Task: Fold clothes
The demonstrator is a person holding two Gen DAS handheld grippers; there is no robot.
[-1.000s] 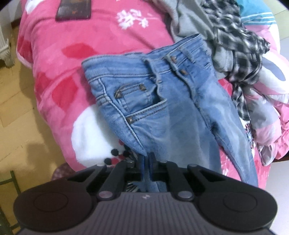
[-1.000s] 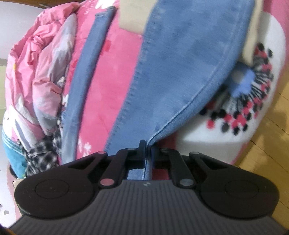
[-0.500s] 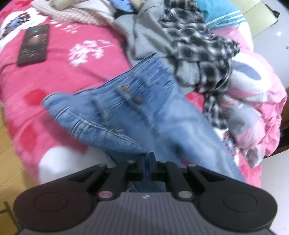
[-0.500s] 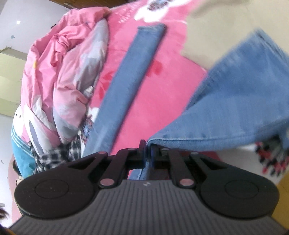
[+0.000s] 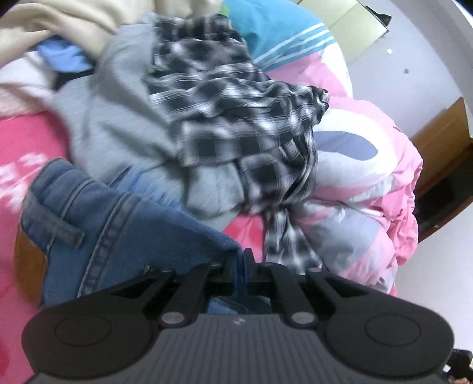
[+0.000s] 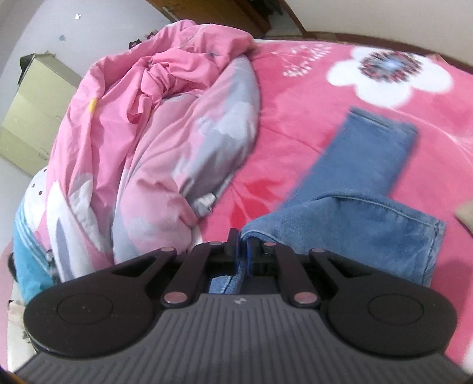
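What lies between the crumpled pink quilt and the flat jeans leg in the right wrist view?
Only bare pink floral blanket separates the quilt from the jeans leg.

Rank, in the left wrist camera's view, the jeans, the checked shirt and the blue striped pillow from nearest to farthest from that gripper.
1. Jeans: clamped in the left gripper, low left.
2. Checked shirt: centre, beyond them.
3. Blue striped pillow: top, farthest.

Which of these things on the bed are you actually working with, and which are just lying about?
In use:
- jeans, pinched in the jaws of both the left gripper and right gripper

Lying about:
- checked shirt
- grey garment
- cream garment
- crumpled pink quilt
- pink flowered bedspread
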